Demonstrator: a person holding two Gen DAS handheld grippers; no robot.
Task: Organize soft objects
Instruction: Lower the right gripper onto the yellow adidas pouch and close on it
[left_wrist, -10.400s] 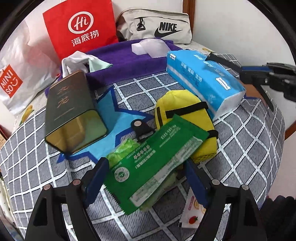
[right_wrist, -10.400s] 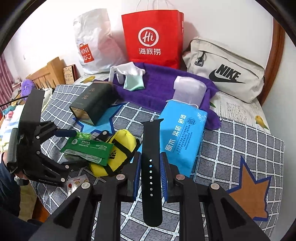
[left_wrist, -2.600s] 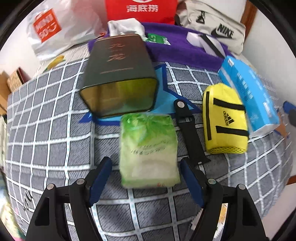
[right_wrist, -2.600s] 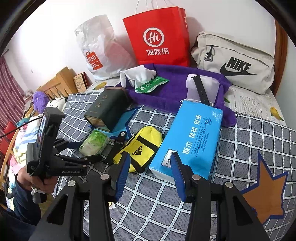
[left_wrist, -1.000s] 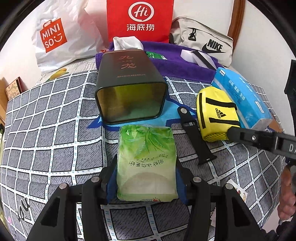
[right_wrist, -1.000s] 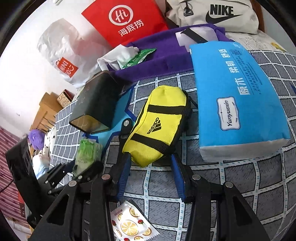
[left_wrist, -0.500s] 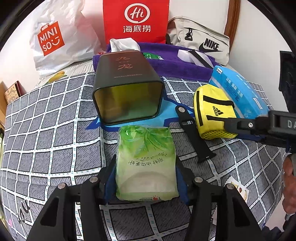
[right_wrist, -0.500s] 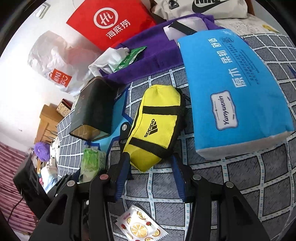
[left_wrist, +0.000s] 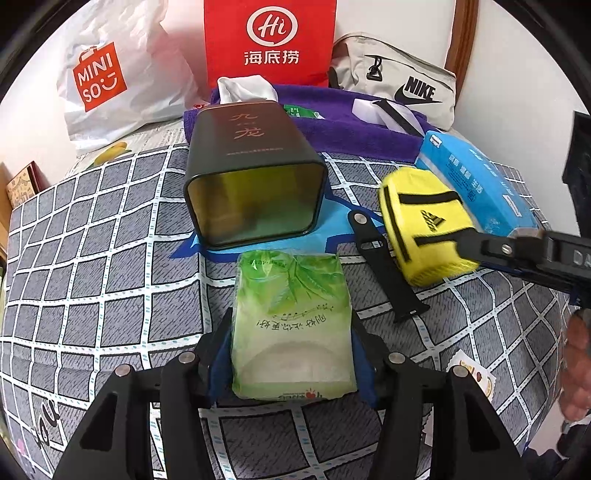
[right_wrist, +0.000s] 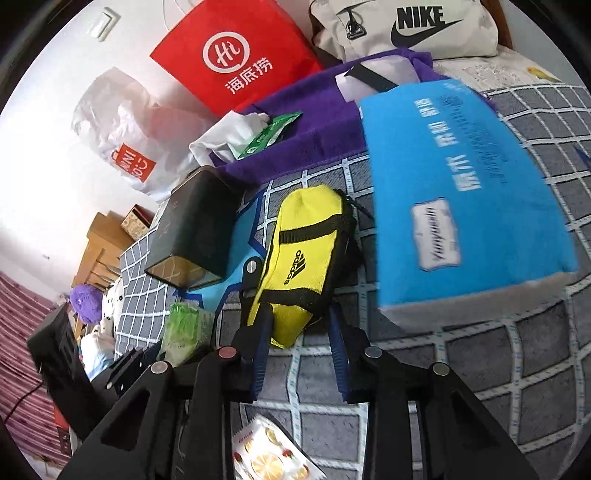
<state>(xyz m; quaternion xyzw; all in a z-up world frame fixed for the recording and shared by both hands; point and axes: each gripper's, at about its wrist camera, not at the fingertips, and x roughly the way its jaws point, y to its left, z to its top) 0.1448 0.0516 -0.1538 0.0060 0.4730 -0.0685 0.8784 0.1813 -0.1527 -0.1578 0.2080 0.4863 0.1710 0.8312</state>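
We have the left gripper (left_wrist: 291, 354) clamped on the near end of the green tissue pack (left_wrist: 291, 325), low centre of the left wrist view, both blue pads pressed into its sides. The pack lies flat on the checked bedspread (left_wrist: 92, 266), just in front of the open mouth of the dark tin (left_wrist: 251, 177). It looks light and squashy under thin glossy film. We judge the film slippery and the filling easy to crush, so a grip across the short width near one end, as now, suits it; a harder squeeze would only deform it.

Our right gripper (right_wrist: 299, 343) is spread, its fingers straddling the lower tip of the yellow pouch (right_wrist: 310, 258) in the centre of the right wrist view. We cannot tell whether the pads touch the fabric yet. The pouch is soft woven cloth with black straps, rounded and probably light; it should give under the pads and not slip. Taking it across the narrow end or by a strap seems best.

A black watch strap (left_wrist: 384, 266) lies just left of the pouch in the left wrist view. The blue tissue block (right_wrist: 465, 192) sits right of it, near but apart. The purple towel (left_wrist: 332, 125) lies across the upper part of the frame, already bearing small items.
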